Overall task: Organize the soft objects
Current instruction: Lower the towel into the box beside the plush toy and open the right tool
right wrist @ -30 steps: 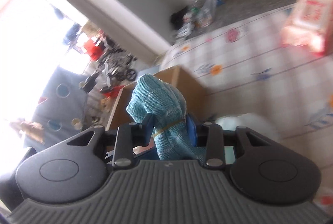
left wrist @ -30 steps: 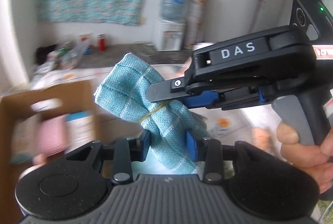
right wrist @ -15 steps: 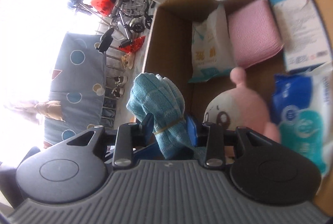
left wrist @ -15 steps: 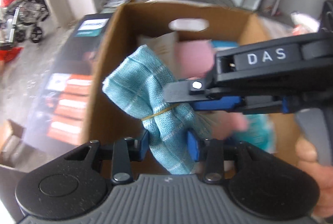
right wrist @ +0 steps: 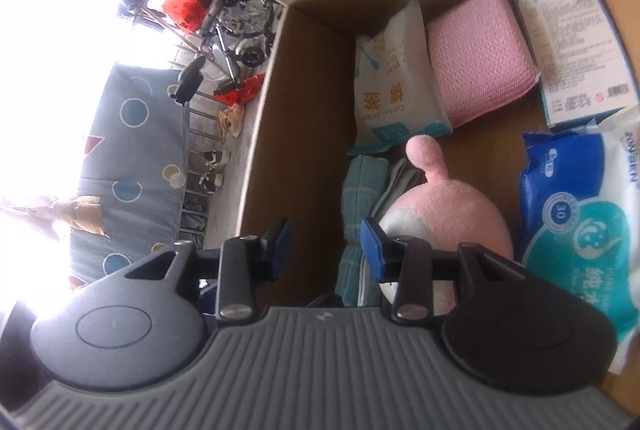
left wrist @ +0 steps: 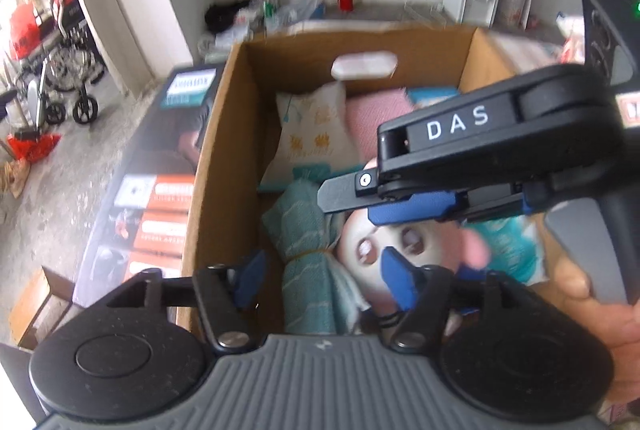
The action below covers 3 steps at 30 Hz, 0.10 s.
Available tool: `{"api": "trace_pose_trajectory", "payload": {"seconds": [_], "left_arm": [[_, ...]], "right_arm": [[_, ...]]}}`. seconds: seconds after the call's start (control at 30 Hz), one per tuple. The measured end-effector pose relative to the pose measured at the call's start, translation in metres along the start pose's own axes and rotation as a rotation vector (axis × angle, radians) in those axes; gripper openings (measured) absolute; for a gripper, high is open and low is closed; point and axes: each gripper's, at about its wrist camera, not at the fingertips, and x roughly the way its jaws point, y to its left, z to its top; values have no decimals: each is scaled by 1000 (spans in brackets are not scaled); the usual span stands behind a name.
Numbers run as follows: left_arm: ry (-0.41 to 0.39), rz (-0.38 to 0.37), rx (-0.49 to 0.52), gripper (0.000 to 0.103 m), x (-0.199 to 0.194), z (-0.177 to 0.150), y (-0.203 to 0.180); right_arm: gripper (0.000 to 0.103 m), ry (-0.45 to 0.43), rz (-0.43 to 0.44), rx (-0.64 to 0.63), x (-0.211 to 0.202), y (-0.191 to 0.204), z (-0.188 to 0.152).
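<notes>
A rolled teal cloth [left wrist: 306, 250] tied with a rubber band lies in the cardboard box [left wrist: 216, 134], against its left wall and beside a pink plush toy [left wrist: 380, 246]. My left gripper [left wrist: 320, 276] is open above the cloth, its blue pads on either side and apart from it. My right gripper [right wrist: 324, 240] is open and empty too, and it shows from the side in the left wrist view [left wrist: 384, 200]. The cloth [right wrist: 360, 198] and the plush toy [right wrist: 448, 218] also show in the right wrist view.
The box [right wrist: 308, 102] also holds a cotton swab pack [right wrist: 392, 82], a pink sponge [right wrist: 476, 58], a white-and-blue carton [right wrist: 572, 38] and a blue wet-wipes pack [right wrist: 580, 222]. A wheelchair [left wrist: 60, 86] stands on the floor to the left.
Both grippers have opened and let go of the teal cloth. It has dropped into the box beside the plush toy.
</notes>
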Motion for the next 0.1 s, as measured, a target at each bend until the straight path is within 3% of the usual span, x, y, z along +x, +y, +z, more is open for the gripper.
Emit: {"api": "trace_pose_trajectory", "payload": {"seconds": [0.1], "left_arm": [[-82, -24, -17, 82, -20, -1, -9]], "right_arm": [[47, -59, 25, -51, -31, 8, -7]]}}
